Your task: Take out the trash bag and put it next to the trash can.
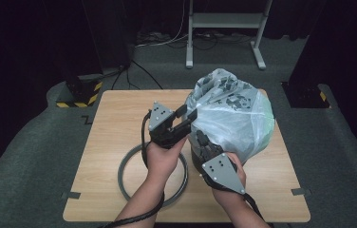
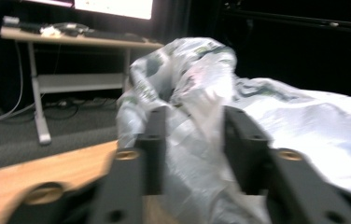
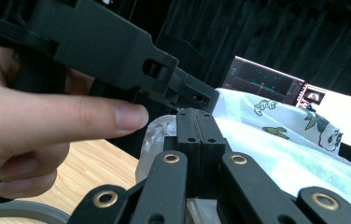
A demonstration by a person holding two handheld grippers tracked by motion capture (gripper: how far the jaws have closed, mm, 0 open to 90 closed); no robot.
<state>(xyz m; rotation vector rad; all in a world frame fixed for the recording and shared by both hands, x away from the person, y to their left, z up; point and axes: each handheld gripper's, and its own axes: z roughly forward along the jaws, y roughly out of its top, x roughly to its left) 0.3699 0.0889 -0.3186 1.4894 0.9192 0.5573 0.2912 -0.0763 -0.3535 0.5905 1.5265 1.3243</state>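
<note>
- The plastic bag (white, with panda prints) bulges at the tabletop's far right.
- The left hand-held gripper is spread, a bag fold between its jaws.
- The right hand-held gripper is pressed together at the bag's near edge.
- A grey ring lies nearby.

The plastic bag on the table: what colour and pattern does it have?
The plastic bag is translucent white with printed panda figures, clearest in the right gripper view.

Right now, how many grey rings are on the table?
1. The grey ring lies flat on the near left part of the wooden table, under the left forearm. Another could be hidden behind the white plastic bag on the right.
</note>
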